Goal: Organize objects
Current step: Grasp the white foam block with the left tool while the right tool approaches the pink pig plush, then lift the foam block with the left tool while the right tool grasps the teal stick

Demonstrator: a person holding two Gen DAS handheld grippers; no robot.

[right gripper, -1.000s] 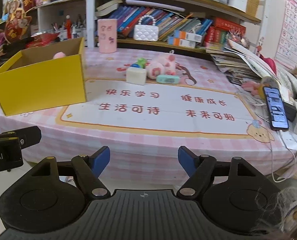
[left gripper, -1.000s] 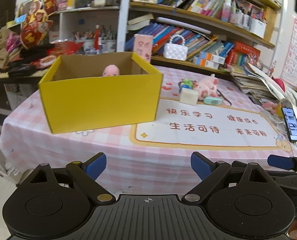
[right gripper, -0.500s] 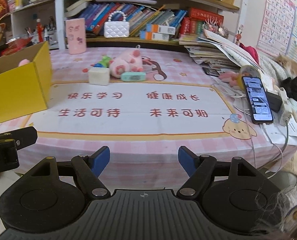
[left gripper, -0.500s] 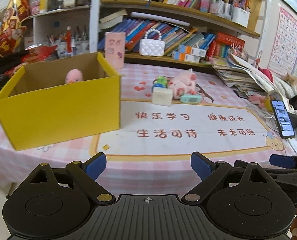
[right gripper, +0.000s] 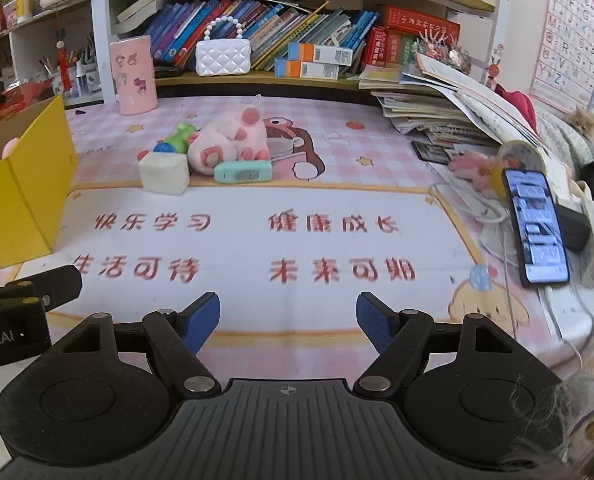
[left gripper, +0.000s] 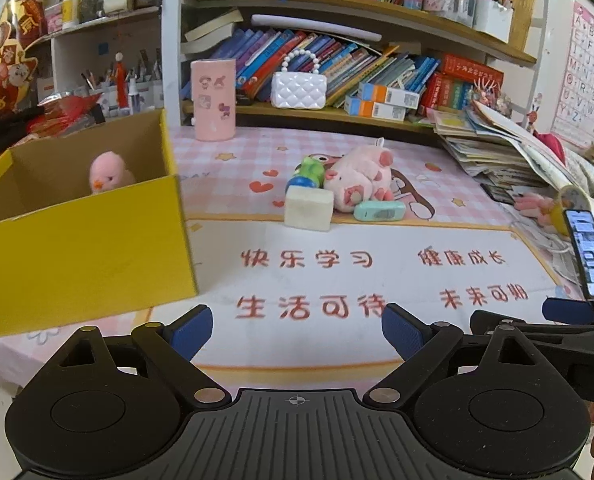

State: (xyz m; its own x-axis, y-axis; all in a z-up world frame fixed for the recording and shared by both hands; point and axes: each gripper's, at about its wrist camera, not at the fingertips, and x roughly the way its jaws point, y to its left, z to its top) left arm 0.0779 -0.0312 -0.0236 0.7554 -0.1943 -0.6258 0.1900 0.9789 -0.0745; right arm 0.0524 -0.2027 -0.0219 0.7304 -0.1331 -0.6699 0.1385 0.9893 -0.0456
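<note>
Both claws hang above the near edge of the table (left gripper: 477, 184), and both are empty. The left claw (left gripper: 297, 334) has its blue pads spread wide with nothing between them; the right claw (right gripper: 288, 322) stands about half open, gripping nothing.

The left wrist view looks straight into the yellow box (left gripper: 81, 248) on the left of the table: a small pink chick toy (left gripper: 107, 172) sits inside against the back wall. From the right wrist view only the box's corner (right gripper: 25, 184) shows, with just a pink sliver of the chick above the rim.

The loose cluster lies mid-table, well apart from both claws: a white block (left gripper: 309, 208) in front, a green toy (left gripper: 307, 172) behind it, a pink plush pig (left gripper: 359, 178) touching both, and a mint-green case (left gripper: 379, 211) just beside the pig.

The right view shows more of the far right side: a phone (right gripper: 537, 224) propped up with its screen lit, cables, a stack of booklets (right gripper: 437, 120).
</note>
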